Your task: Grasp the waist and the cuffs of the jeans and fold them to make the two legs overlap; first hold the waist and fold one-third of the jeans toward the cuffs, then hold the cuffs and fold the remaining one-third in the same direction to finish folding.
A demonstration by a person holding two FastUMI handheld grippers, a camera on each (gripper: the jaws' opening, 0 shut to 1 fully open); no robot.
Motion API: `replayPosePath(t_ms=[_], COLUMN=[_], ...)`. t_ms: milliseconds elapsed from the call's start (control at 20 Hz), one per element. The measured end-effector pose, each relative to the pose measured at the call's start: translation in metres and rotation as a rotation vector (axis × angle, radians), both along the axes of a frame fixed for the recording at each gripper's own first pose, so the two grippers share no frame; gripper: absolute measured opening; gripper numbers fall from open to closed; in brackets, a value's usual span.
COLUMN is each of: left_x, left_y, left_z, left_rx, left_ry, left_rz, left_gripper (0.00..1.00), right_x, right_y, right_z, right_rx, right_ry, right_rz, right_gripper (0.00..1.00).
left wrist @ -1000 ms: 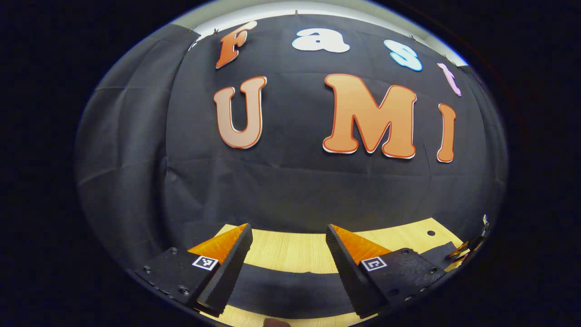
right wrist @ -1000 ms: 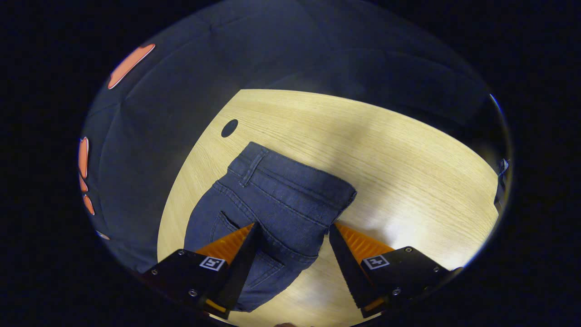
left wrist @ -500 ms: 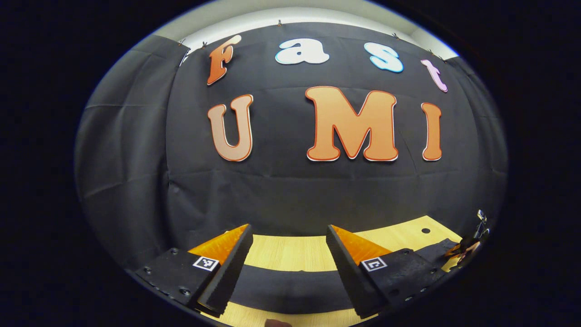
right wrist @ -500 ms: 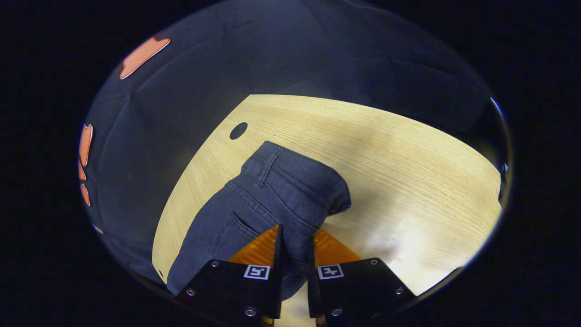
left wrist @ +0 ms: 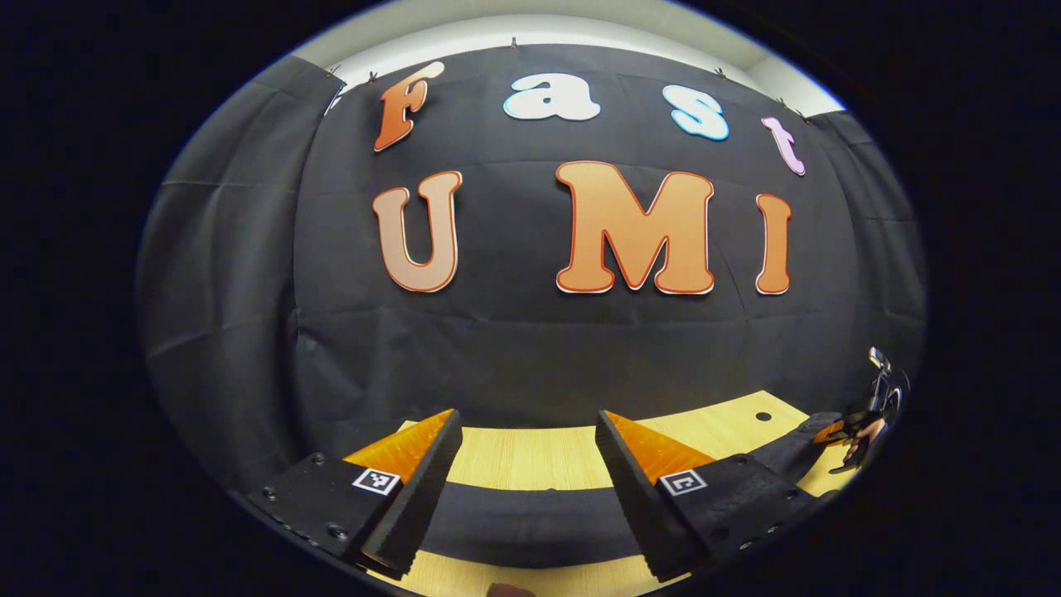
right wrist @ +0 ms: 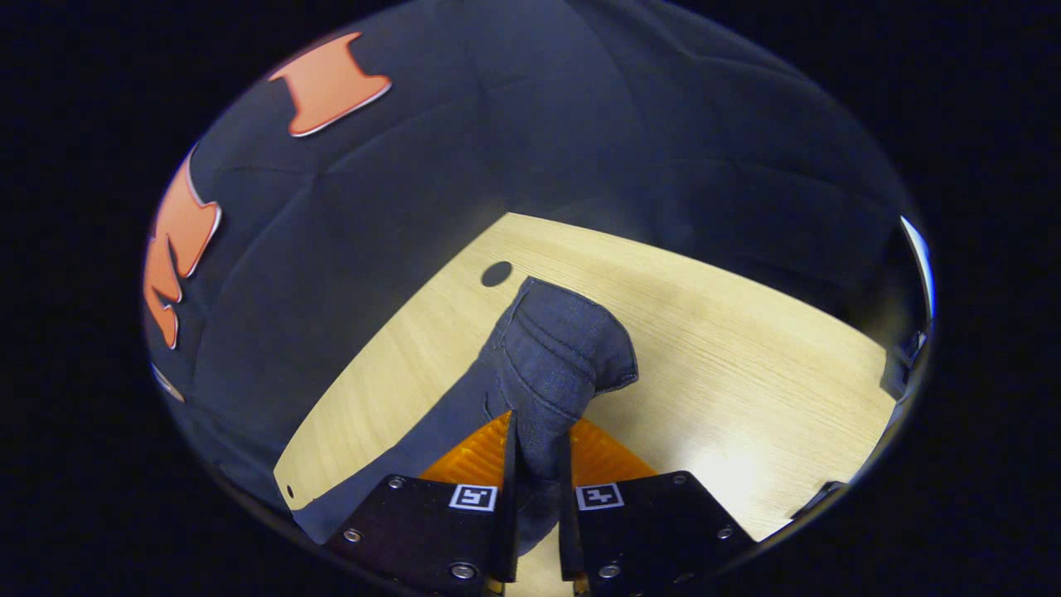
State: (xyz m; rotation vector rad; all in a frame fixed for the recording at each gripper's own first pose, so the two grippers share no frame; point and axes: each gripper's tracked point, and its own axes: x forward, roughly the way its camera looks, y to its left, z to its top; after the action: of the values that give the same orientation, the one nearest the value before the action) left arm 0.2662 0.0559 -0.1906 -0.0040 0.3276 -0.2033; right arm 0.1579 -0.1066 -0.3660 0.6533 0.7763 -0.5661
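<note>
Jeans [right wrist: 547, 356] lie across wooden counter [right wrist: 746, 365]. In right gripper view the waist [right wrist: 572, 327] end is bunched up and lifted off the wood, waistband w/ belt loop curling over toward a dark round hole [right wrist: 496, 274] in the counter. Right tool [right wrist: 537, 464] is pinching that waist fabric: both fingers pressed close together w/ denim sandwiched between, orange finger backs flanking the fold. Rest of jeans trail down-left along counter edge toward booth's black cloth wall [right wrist: 580, 124].

Left gripper view: left tool [left wrist: 526, 473] has fingers spread wide, nothing between them. It hovers above a dark band of jeans fabric [left wrist: 530, 522] lying flat on the counter [left wrist: 530, 456], just past fingertips; can't tell if touching. Far right in same view, other tool [left wrist: 837, 431] w/ a hand [left wrist: 866, 431] behind it, at the raised jeans end, near the hole [left wrist: 763, 415].
</note>
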Motion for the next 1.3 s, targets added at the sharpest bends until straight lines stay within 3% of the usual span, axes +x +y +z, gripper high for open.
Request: replayPosePath(t_ms=[300,650,1000,1300], left_x=[-0.006,-0.014,-0.022,-0.027], left_y=[0.042,0.089,0.141,0.182], left_z=[0.007,0.006,-0.003,-0.014], left_rx=[-0.038,-0.06,-0.059,-0.054], left_ry=[-0.014,-0.009,0.002,0.03], left_rz=[0.025,0.081,0.162,0.239], left_gripper=[0.98,0.98,0.98,0.98], right_x=[0.009,0.035,0.048,0.05], right_y=[0.059,0.145,0.247,0.32], right_z=[0.073,0.112,0.117,0.084], right_rx=[-0.109,-0.221,-0.24,-0.258], right_ry=[-0.083,-0.115,-0.122,-0.062], right_rz=[0.134,0.327,0.528,0.664], right_gripper=[0.2,0.2,0.2,0.2])
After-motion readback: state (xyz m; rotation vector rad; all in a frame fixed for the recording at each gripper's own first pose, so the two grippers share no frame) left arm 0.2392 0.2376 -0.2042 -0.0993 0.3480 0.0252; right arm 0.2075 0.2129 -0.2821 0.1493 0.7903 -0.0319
